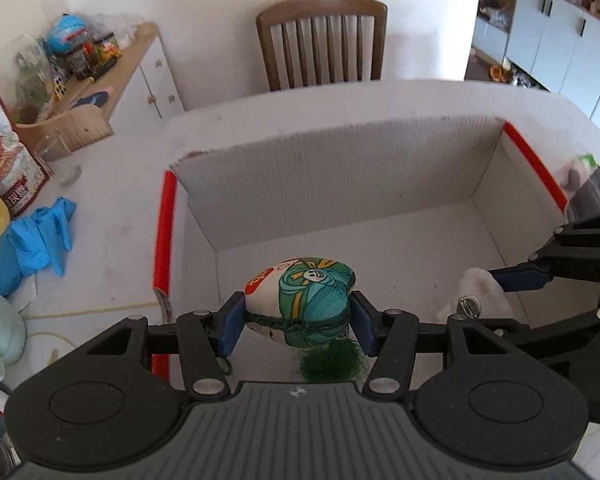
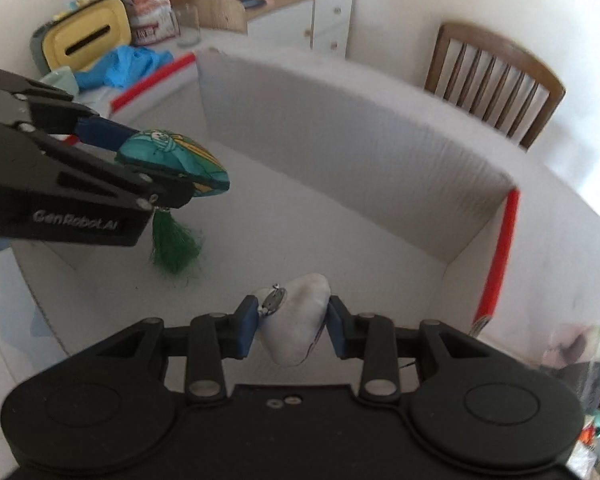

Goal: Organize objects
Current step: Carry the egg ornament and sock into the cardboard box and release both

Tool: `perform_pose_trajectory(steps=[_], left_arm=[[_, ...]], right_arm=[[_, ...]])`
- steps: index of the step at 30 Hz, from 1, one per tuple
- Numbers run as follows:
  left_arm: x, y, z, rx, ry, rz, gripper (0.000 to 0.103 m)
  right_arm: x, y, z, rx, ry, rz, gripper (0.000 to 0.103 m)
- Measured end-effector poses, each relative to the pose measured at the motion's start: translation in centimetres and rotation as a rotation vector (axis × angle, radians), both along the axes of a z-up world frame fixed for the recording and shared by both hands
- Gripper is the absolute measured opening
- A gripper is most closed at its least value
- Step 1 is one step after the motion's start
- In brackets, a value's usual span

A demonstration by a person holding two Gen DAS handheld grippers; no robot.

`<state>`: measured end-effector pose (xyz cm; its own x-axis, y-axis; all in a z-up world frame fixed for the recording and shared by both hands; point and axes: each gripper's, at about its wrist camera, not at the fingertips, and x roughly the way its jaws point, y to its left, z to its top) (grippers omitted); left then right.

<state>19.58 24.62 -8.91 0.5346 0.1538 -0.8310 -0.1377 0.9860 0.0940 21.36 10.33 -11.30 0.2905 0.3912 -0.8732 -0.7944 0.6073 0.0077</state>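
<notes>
Left wrist view: the left tongs (image 1: 296,316) clamp a green pouch (image 1: 308,300) above the open box (image 1: 340,168), its floor lying toward 12 o'clock, while at 3 o'clock the right tongs (image 2: 294,326) hold a white pouch (image 2: 296,320) over it too.

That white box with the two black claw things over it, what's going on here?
A person is tidying small things into the white cardboard box with a hand-held gripper in each hand. The left gripper is clamped on a green and white pouch with a green tassel. The right gripper is clamped on a small white pouch with a metal clasp. Both hang over the inside of the box, and neither pouch has been let go yet.
</notes>
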Motion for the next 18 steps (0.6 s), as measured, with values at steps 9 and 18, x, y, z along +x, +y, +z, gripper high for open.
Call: perform_pose_trajectory(steps=[9,18], left_arm=[[0.2,-0.4,-1.8,-0.019,0.094,-0.045,0.057],[-0.4,-1.2,-2.1,-0.006,0.116,-0.062,0.063]], right_arm=[[0.4,-0.1,-0.7,-0.079,0.055,-0.004,0.037],[-0.1,-0.6,0.4,-0.059,0.020,0.027,0.051]])
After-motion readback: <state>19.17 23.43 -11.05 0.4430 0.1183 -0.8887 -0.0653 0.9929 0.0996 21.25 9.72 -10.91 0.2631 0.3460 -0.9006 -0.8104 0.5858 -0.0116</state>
